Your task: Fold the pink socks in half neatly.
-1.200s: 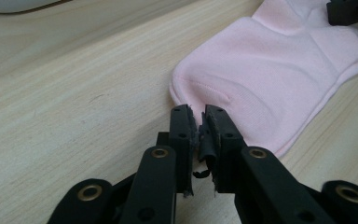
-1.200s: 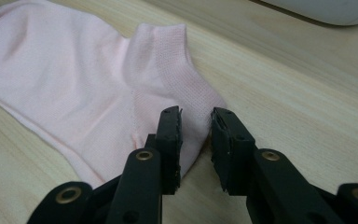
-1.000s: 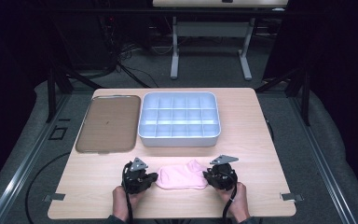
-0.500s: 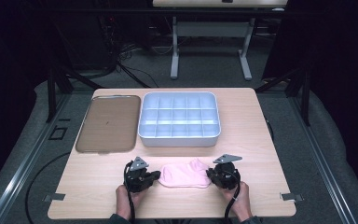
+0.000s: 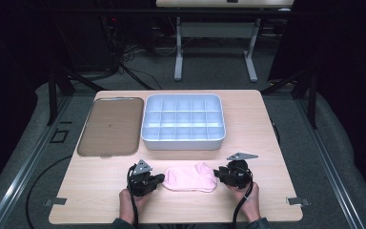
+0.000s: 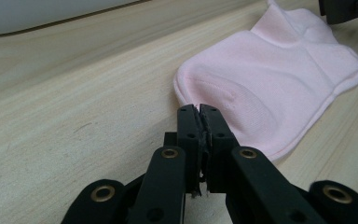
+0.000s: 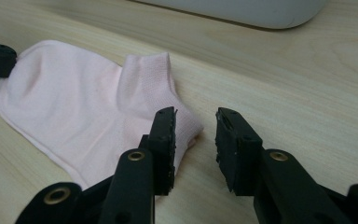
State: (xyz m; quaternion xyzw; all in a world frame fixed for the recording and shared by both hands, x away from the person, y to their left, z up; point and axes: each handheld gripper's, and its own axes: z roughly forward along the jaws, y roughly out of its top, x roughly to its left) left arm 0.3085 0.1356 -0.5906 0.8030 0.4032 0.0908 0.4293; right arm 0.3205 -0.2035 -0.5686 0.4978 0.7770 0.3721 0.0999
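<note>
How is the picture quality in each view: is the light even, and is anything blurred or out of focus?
High view: table evenly lit, surroundings dark, image soft. Left gripper view: pink sock sharp, the tray at the top edge blurred. Right gripper view: sock weave clear, soft shadows, no glare.

The right hand-held gripper (image 7: 195, 140) has just been opening its jaws: they now stand apart, one jaw lying over the heel end of the pink sock (image 7: 88, 107) and the other over bare bench (image 7: 307, 84), with nothing pinched between them. In the high view this hand-held gripper sits a touch farther from the sock's right end than a second ago, toward the right edge of the bench, and the sock lies flatter and more stretched out.
</note>
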